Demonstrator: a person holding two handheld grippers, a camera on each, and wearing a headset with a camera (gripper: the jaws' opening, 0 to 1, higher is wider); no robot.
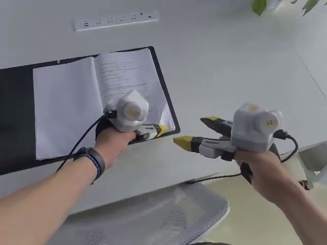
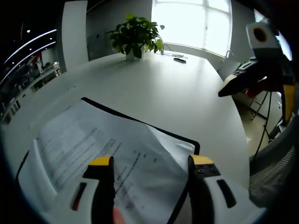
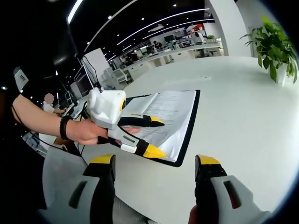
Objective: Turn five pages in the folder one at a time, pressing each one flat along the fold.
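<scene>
Beneath left gripper (image 2: 152,161), folder page (image 2: 93,140); jaws apart.

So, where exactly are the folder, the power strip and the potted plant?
folder (image 1: 18,117), head view, on the bare black cover left of the pages.
power strip (image 1: 115,21), head view, on the middle of its white body.
potted plant (image 2: 135,35), left gripper view, on its leaves.

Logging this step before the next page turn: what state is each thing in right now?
folder, open on the table.
right page, printed side up, slightly rumpled near its outer corner.
left tongs, open, over that corner.
right tongs, open, holding nothing, over the table beside the folder.
</scene>
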